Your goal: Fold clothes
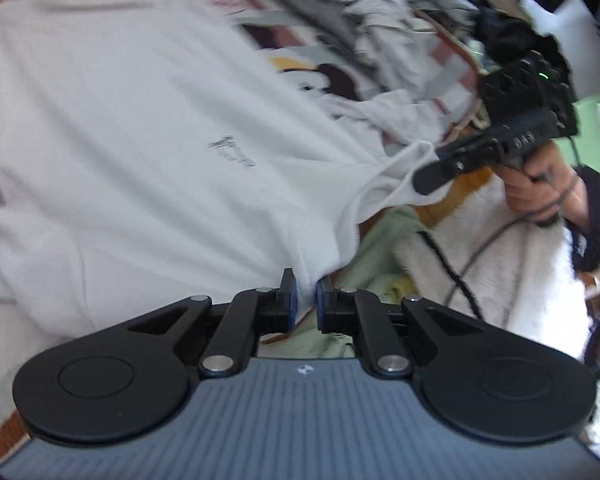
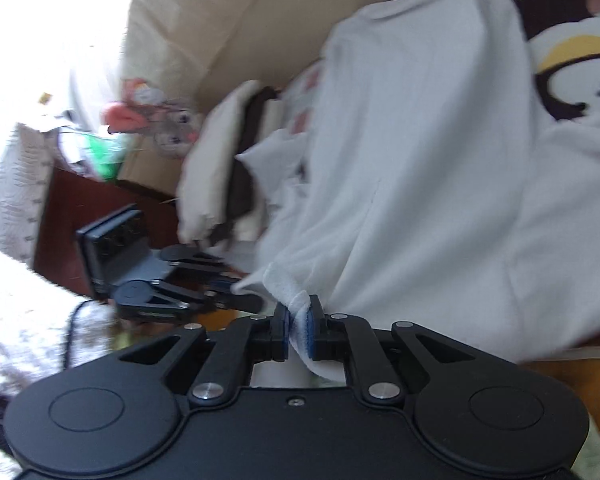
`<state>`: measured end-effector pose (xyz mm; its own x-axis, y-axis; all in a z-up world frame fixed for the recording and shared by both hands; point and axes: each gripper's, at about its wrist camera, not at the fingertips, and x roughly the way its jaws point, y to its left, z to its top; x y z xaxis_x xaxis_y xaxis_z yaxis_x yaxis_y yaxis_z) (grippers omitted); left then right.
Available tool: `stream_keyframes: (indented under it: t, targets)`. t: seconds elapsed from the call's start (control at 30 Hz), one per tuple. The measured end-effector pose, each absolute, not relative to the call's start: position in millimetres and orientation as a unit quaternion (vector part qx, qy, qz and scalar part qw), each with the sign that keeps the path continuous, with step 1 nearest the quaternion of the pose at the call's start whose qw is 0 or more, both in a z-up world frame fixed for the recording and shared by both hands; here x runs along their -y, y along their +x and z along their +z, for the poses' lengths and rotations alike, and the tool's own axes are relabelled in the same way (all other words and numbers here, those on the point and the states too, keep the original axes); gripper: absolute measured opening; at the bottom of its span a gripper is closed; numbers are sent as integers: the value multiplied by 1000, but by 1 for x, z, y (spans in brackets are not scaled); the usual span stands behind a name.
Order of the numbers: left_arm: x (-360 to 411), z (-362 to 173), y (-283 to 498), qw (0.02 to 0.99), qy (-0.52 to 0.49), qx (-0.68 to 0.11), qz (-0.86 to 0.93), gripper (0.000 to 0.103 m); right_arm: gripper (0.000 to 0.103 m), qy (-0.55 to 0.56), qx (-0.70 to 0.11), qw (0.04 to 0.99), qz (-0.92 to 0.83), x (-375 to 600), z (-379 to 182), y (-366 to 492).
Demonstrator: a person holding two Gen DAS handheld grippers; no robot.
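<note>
A white T-shirt (image 1: 140, 132) with a small grey print lies spread over a patterned blanket. My left gripper (image 1: 306, 286) is shut on the shirt's near hem, cloth pinched between its blue pads. In the left wrist view the right gripper (image 1: 432, 160) grips another hem corner to the right, held by a hand (image 1: 540, 184). From the right wrist, the right gripper (image 2: 298, 320) is shut on a bunched edge of the white T-shirt (image 2: 440, 160). The left gripper (image 2: 220, 292) shows at the left, its tips against the same hem.
A cartoon penguin blanket (image 1: 324, 76) covers the bed. A heap of grey and dark clothes (image 1: 400, 12) lies at the far right. A folded stack of cream and brown garments (image 2: 228, 160) sits by the wall, with a plush toy (image 2: 160, 120) behind. A fleecy white sleeve (image 1: 520, 272) is close.
</note>
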<state>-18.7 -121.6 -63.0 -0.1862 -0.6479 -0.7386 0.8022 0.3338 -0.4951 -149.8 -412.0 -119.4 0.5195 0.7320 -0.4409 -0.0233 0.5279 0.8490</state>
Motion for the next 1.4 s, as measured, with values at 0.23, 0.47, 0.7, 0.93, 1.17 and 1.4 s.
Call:
stream_keyframes:
  t: [0.23, 0.47, 0.7, 0.93, 1.17, 1.4]
  targets:
    - [118, -87, -5, 569, 36, -578, -583, 9, 11, 288, -568, 732, 244, 365, -141, -130]
    - [128, -100, 9, 560, 52, -632, -533, 26, 16, 262, -600, 725, 213, 344, -135, -115]
    - [117, -29, 63, 616, 37, -551, -562, 63, 50, 316, -479, 783, 241, 393, -49, -85]
    - [131, -29, 173, 742, 70, -501, -440, 72, 50, 338, -440, 823, 119, 474, -68, 23]
    - [150, -78, 291, 785, -12, -518, -341, 71, 39, 389, -450, 804, 6, 545, -123, 150]
    - [175, -110, 335, 846, 19, -476, -238, 71, 40, 274, -468, 830, -131, 566, -158, 211]
